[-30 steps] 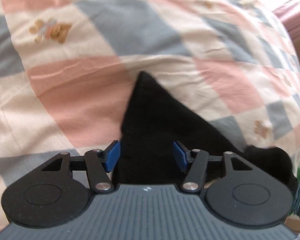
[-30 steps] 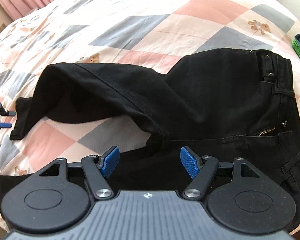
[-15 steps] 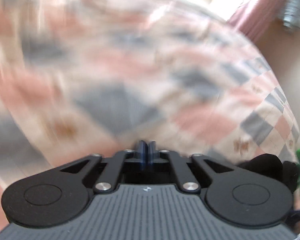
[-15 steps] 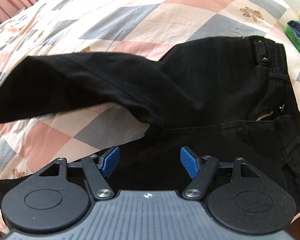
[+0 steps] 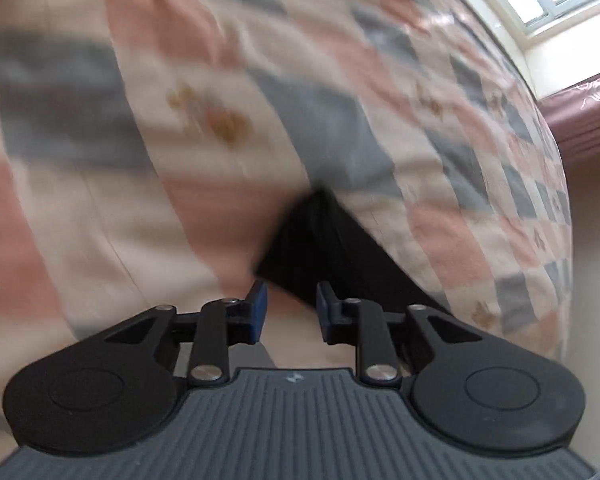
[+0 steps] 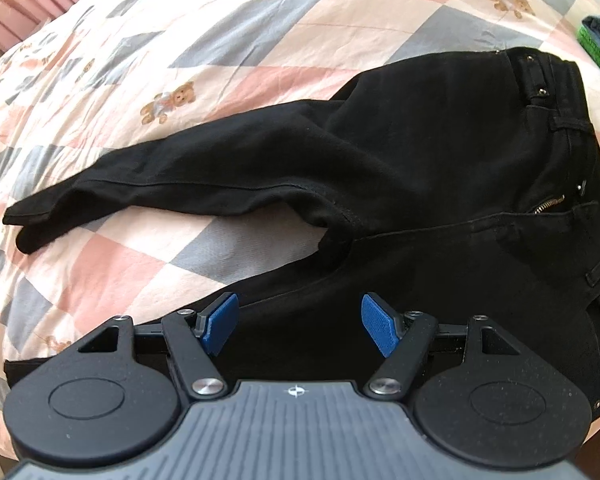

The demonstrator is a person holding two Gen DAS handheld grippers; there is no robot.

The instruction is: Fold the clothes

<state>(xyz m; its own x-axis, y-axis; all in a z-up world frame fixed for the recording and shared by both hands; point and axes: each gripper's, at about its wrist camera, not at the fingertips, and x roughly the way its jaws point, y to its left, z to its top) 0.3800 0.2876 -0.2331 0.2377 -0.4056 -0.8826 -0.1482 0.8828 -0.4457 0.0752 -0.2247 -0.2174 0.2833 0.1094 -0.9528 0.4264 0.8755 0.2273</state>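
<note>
Your bed, under its patchwork quilt (image 6: 260,32), carries the black trousers (image 6: 440,152) spread across it, waistband toward the right of the right wrist view and the two legs splayed apart to the left. Half a second ago the far leg was lifted and swinging; now it lies flat on the quilt, its cuff (image 6: 32,220) settled near the left edge. That reads as a straightening pull finished, not yet a fold: the legs still need bringing together, one over the other.

Your left gripper (image 5: 288,308) was clamped shut half a second ago; now its blue pads (image 5: 258,308) stand apart with nothing between them, the cuff (image 5: 312,240) lying just ahead of them. Your right gripper (image 6: 300,328) hovers over the near leg, fingers spread wide as before, holding nothing.
</note>
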